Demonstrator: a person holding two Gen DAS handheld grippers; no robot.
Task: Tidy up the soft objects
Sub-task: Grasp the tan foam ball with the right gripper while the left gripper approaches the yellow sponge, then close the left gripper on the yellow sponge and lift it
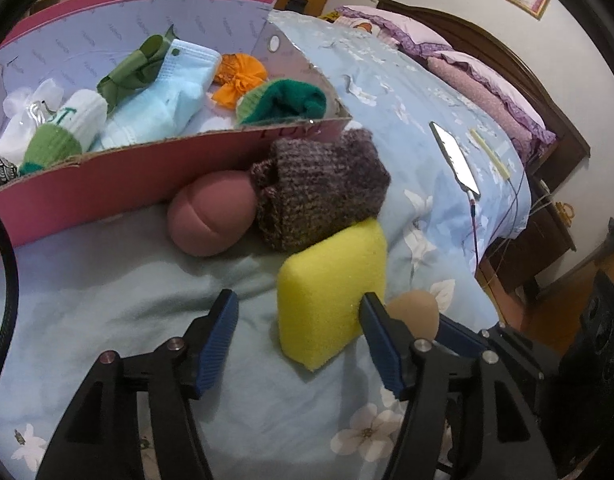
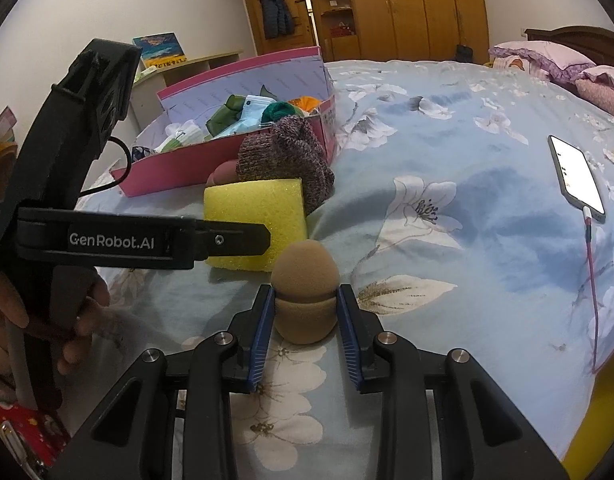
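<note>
A yellow sponge block [image 1: 331, 288] lies on the flowered bedsheet between the fingers of my left gripper [image 1: 299, 312]. Its right finger is at the sponge's edge and its left finger stands well clear, so the jaws are open around it. My right gripper [image 2: 305, 300] is shut on a tan egg-shaped sponge [image 2: 305, 268], with its pads pressing into the sponge's waist just above the sheet. That tan sponge [image 1: 415, 312] also shows behind the left gripper's right finger. The left gripper's finger [image 2: 235, 240] crosses the yellow sponge [image 2: 255, 204] in the right wrist view.
A pink cardboard box [image 1: 127, 176] holds socks and other soft items. A knitted purple-brown piece [image 1: 323, 188] and a dusty-pink round sponge [image 1: 211, 220] lean against its front wall. A lit phone [image 1: 455, 156] with a cable lies to the right, near the bed's edge.
</note>
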